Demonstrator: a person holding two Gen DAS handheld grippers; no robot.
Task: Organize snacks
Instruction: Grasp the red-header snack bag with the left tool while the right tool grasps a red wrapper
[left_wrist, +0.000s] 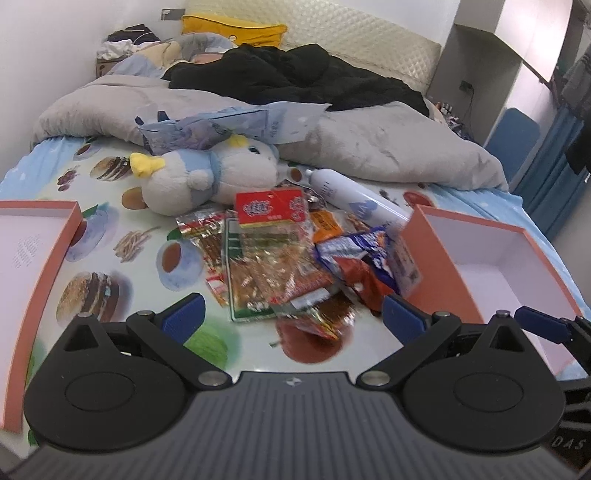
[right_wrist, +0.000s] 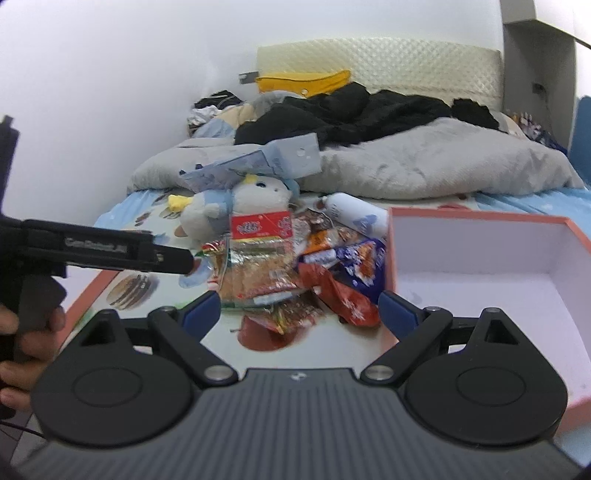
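Observation:
A pile of snack packets (left_wrist: 288, 258) lies on the patterned bedsheet, topped by a red packet (left_wrist: 271, 208), with blue and red wrappers on its right. My left gripper (left_wrist: 293, 317) hovers open just before the pile, nothing between its blue fingers. An open pink box with a white inside (left_wrist: 498, 258) stands right of the pile, and another pink box (left_wrist: 37, 251) lies at the left. In the right wrist view, my right gripper (right_wrist: 301, 310) is open and empty in front of the same snack pile (right_wrist: 288, 273), beside the pink box (right_wrist: 480, 258).
A plush toy (left_wrist: 207, 177) and a white spray bottle (left_wrist: 354, 195) lie just behind the pile. A grey blanket (left_wrist: 388, 147) and black clothing (left_wrist: 295, 74) cover the far bed. A hand (right_wrist: 22, 332) holds the left tool at the left edge.

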